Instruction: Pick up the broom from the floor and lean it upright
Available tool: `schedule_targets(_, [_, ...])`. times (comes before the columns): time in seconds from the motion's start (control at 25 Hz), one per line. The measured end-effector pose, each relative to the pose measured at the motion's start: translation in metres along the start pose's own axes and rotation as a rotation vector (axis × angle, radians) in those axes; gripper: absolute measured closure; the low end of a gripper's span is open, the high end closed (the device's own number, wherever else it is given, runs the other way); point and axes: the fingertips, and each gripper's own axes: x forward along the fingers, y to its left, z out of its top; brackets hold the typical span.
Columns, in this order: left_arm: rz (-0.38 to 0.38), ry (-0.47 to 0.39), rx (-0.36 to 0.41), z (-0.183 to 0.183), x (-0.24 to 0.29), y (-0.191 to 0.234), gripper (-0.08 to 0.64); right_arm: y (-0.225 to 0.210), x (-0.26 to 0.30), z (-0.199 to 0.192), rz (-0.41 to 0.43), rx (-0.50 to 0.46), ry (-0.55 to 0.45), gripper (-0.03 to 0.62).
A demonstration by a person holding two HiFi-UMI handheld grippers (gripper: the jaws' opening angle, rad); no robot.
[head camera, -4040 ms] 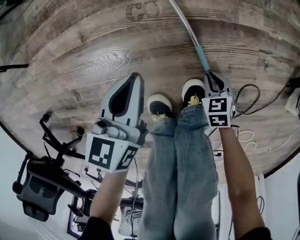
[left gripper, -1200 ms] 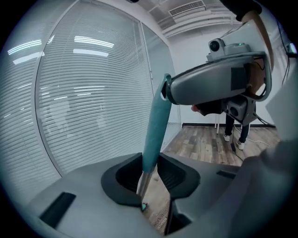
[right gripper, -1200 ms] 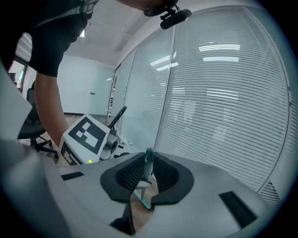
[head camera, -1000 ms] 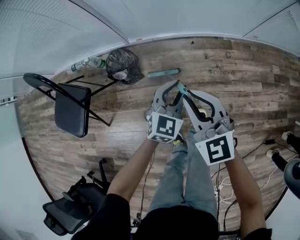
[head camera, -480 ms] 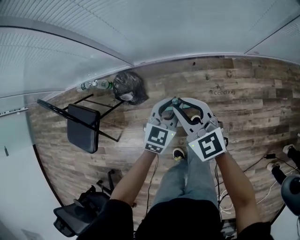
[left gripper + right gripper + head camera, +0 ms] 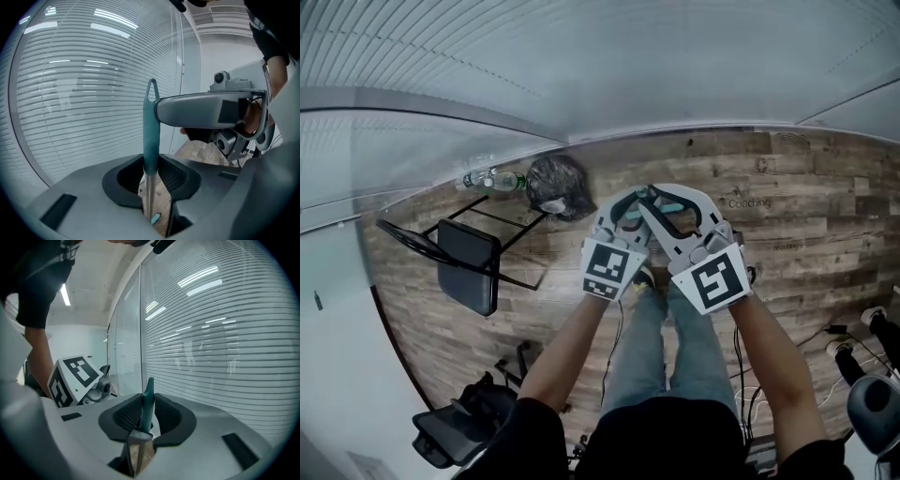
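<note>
Left tool [image 6: 151, 177] grips broom [image 6: 151, 136]; head view adds chair [image 6: 467, 265].

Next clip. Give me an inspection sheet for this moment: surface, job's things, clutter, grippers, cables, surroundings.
Surface: wood-plank floor.
Job's things: broom, teal handle end upright between both grippers; head not clearly seen; leaning on nothing in view.
Clutter: black bag and bottles at the floor's edge; folding chair beside them; office chair at lower left.
Grippers: left gripper and right gripper both shut on the broom handle, close together.
Cables: loose cables on the floor at the person's right.
Surroundings: blinds straight ahead.
</note>
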Motion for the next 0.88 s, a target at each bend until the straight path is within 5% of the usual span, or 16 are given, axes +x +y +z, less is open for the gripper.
schedule_targets(0.88, [-0.128,-0.104,-0.065,0.037,0.093,0.111,0.449,-0.113,0.112,0.002,-0.187,0.015,0.144,0.499])
